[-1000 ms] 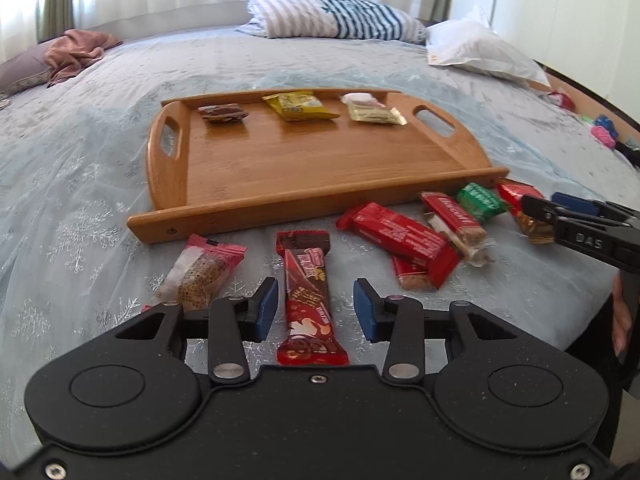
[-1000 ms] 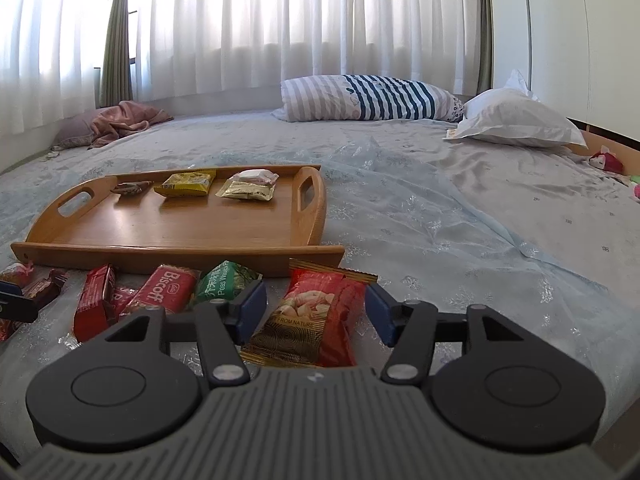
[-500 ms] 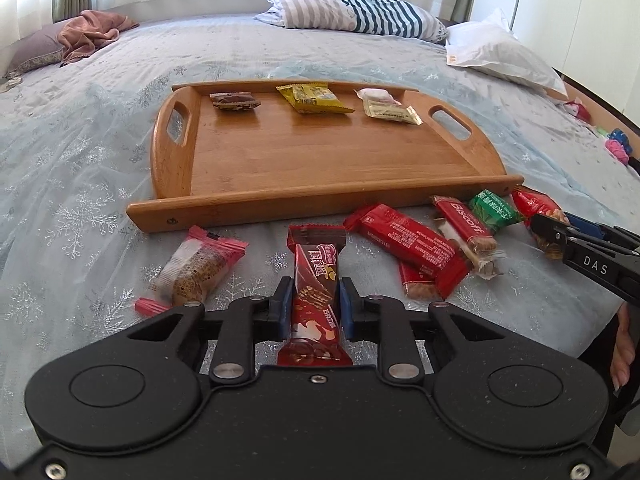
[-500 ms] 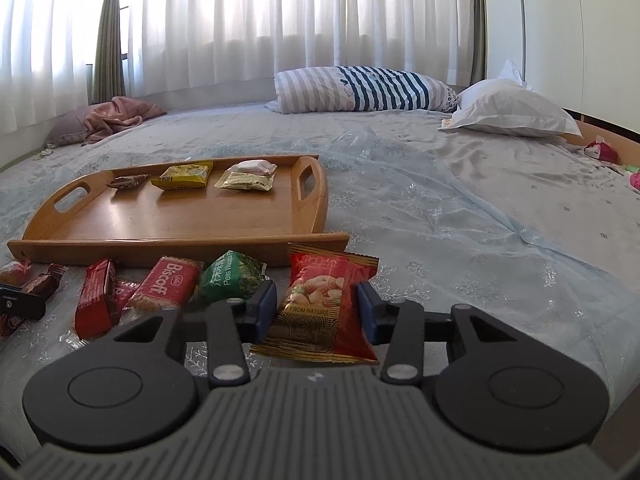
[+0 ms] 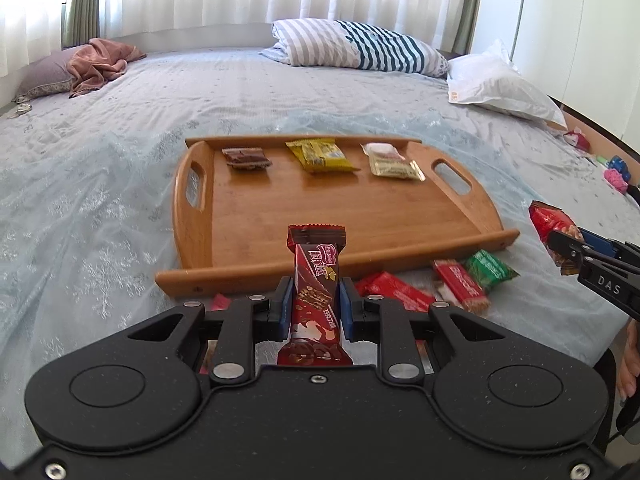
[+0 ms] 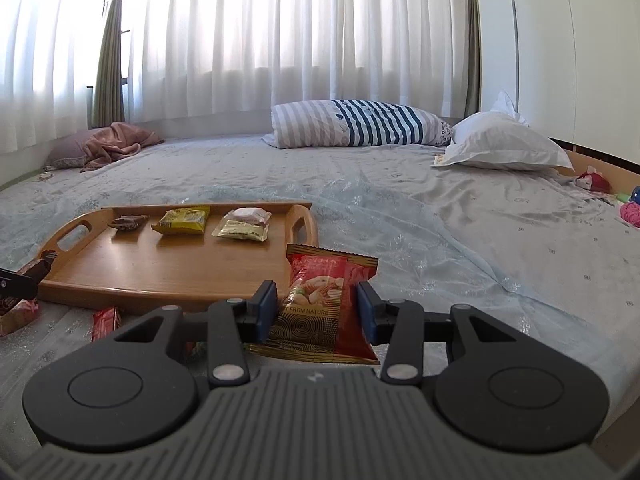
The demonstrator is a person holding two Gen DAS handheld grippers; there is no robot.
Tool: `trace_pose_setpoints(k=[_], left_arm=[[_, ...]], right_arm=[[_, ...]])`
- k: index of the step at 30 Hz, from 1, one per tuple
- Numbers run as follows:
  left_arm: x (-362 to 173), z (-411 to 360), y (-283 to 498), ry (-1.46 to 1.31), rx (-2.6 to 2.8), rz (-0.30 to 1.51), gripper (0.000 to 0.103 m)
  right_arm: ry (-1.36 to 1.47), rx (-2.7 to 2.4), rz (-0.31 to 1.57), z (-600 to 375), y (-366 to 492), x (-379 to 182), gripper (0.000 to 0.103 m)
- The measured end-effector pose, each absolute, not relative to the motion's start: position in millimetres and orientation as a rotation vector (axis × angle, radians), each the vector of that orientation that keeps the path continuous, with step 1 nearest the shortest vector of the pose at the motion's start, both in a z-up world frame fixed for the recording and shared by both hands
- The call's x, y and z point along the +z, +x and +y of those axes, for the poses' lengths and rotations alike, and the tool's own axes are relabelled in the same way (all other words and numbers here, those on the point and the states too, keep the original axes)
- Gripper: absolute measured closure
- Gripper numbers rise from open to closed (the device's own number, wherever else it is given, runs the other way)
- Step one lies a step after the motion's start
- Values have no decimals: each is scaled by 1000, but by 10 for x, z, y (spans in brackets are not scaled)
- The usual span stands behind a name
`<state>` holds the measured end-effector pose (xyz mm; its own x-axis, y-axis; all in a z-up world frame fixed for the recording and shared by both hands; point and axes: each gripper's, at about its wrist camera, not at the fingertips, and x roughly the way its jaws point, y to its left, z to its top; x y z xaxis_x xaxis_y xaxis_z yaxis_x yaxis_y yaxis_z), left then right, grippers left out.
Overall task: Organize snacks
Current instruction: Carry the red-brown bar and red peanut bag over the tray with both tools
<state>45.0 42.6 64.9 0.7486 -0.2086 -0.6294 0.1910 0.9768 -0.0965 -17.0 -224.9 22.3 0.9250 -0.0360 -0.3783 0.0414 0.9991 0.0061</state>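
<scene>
Red wafer bar (image 5: 316, 280) clamped in left gripper (image 5: 314, 307), red nut packet (image 6: 320, 304) clamped in right gripper (image 6: 317, 307), both above bedsheet (image 6: 460, 248) near wooden tray (image 5: 360, 216)

Both claws clamped, each with a packet pinched.

Left claw (image 5: 313, 306): blue pads closed tight on a red wafer bar (image 5: 316, 280), claw angled downward. Right claw (image 6: 316, 312): pads pressed against both sides of a red snack bag (image 6: 320, 300), held nearer level. A fingertip (image 5: 632, 360) is seen at the right edge.
</scene>
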Motion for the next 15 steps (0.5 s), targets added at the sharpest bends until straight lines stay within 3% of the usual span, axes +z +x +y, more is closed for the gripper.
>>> trace_pose_setpoints(k=[15], left_arm=[[750, 696, 1274, -121, -162, 734, 81]], right_arm=[[27, 130, 433, -1968, 610, 346, 56]])
